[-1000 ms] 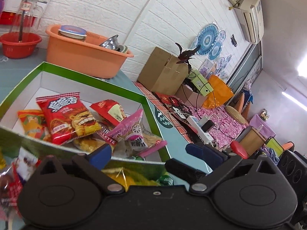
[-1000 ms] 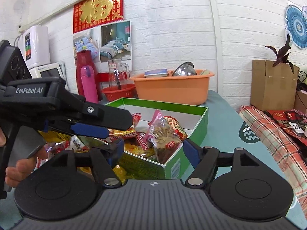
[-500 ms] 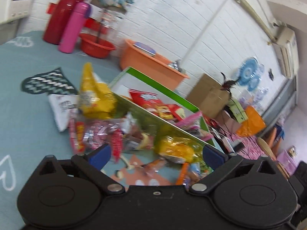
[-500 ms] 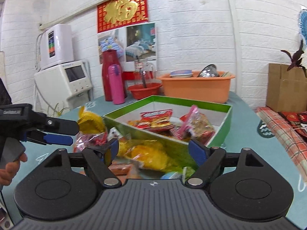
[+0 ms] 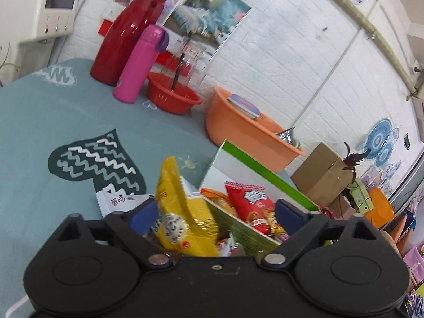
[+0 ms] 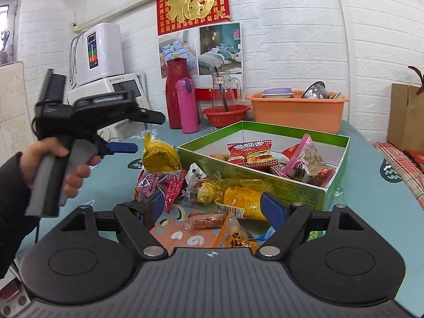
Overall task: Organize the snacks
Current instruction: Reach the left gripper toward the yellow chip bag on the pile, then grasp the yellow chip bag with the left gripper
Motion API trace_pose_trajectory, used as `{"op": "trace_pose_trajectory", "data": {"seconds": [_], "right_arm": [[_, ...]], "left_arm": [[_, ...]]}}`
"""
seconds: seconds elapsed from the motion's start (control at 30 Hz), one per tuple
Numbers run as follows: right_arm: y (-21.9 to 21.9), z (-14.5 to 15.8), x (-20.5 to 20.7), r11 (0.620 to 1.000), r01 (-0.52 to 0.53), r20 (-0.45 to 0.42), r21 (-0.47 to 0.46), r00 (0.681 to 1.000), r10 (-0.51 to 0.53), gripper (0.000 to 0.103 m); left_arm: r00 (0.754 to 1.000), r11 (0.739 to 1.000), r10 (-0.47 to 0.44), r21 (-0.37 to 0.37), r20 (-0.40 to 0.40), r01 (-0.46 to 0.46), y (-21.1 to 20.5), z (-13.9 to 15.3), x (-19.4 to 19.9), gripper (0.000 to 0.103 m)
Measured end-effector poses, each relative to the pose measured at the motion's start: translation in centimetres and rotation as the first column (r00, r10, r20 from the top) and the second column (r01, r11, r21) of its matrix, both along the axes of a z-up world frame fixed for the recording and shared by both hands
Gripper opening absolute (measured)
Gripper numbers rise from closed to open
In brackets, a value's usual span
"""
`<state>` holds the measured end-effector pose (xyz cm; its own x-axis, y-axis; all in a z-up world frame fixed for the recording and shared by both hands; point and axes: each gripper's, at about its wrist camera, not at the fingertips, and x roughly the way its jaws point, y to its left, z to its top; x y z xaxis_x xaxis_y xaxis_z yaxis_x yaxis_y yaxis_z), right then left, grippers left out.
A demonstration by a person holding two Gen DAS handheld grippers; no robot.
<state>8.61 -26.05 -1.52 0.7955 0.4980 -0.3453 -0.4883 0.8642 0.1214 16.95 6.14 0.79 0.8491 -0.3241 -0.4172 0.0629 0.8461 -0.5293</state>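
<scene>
Teal-clothed bench (image 6: pixel 111 180) against a white brick wall (image 6: pixel 291 39). Your left hand-held gripper (image 5: pixel 214 213) and right hand-held gripper (image 6: pixel 214 208) are both spread, holding nothing. Only the right view shows your hand (image 6: pixel 53 164). Loose snacks (image 6: pixel 212 193) lie beside the green box (image 6: pixel 278 182); the yellow packet (image 5: pixel 182 212) stands upright against its corner.

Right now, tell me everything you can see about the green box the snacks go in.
The green snack box is a shallow, open, lidless carton that looks like printed cardboard: green outside and along the rim, plain white inside. It sits flat on the teal tablecloth, in front of the orange basin. Several packets lie inside, among them a red chip bag and a pink-edged clear bag. Loose snacks are heaped against its near wall, including a yellow packet.
</scene>
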Motion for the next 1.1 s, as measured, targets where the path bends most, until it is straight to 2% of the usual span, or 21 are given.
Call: {"op": "trace_pose_trajectory", "data": {"seconds": [0.03,0.07,0.1,0.3,0.4,0.47,0.5,0.53,0.6,0.83,1.0,1.1], "right_arm": [[0.1,0.0,0.0,1.000,-0.004,-0.003,0.000,1.000,0.004,0.103],[0.2,-0.1,-0.1,1.000,-0.010,-0.006,0.000,1.000,0.010,0.103],[0.3,-0.1,-0.1,1.000,-0.016,-0.008,0.000,1.000,0.016,0.103],[1.5,-0.6,-0.1,0.996,-0.082,-0.040,0.024,0.996,0.083,0.103],[2.3,-0.8,-0.2,0.994,-0.105,-0.053,0.031,0.993,0.107,0.103],[2.8,-1.0,-0.3,0.991,-0.129,-0.064,0.033,0.989,0.131,0.103],[3.0,-1.0,-0.3,0.990,-0.139,-0.069,0.034,0.988,0.141,0.103],[3.4,-1.1,-0.3,0.988,-0.149,-0.076,0.035,0.986,0.152,0.103],[4.1,-1.2,-0.3,0.985,-0.170,-0.088,0.029,0.981,0.171,0.103],[7.8,-1.0,-0.2,0.966,-0.259,-0.096,0.003,0.961,0.258,0.103],[11.3,-0.9,0.0,0.937,-0.350,-0.087,-0.010,0.933,0.348,0.103],[13.6,-1.0,0.5,0.923,-0.382,-0.074,-0.041,0.923,0.379,0.103]], "left_arm": [[1.000,1.000,-0.010,-0.007,-0.018,0.010,0.3,-0.4,0.2,0.060],[0.999,1.000,-0.019,-0.007,-0.039,0.019,0.7,-0.9,0.3,0.037],[0.998,0.999,-0.033,-0.014,-0.046,0.032,1.1,-1.3,0.1,0.025],[0.991,0.990,-0.115,-0.088,-0.065,0.109,3.3,-2.3,-4.0,0.022],[0.987,0.986,-0.144,-0.097,-0.066,0.137,3.8,-2.6,-6.8,0.021],[0.988,0.986,-0.139,-0.105,-0.069,0.132,4.2,-3.2,-8.6,0.025],[0.989,0.986,-0.130,-0.112,-0.073,0.121,4.5,-3.4,-9.3,0.039],[0.990,0.987,-0.114,-0.120,-0.079,0.104,4.8,-3.6,-10.1,0.069],[0.993,0.989,-0.085,-0.125,-0.076,0.075,5.3,-3.7,-11.2,0.103],[1.000,0.993,0.004,-0.122,-0.021,-0.007,7.3,-2.6,-12.3,0.103],[0.999,0.992,-0.007,-0.129,-0.047,0.001,8.1,-3.0,-11.4,0.103],[0.999,0.991,-0.021,-0.133,-0.026,0.018,8.5,-2.5,-11.0,0.103]]}}
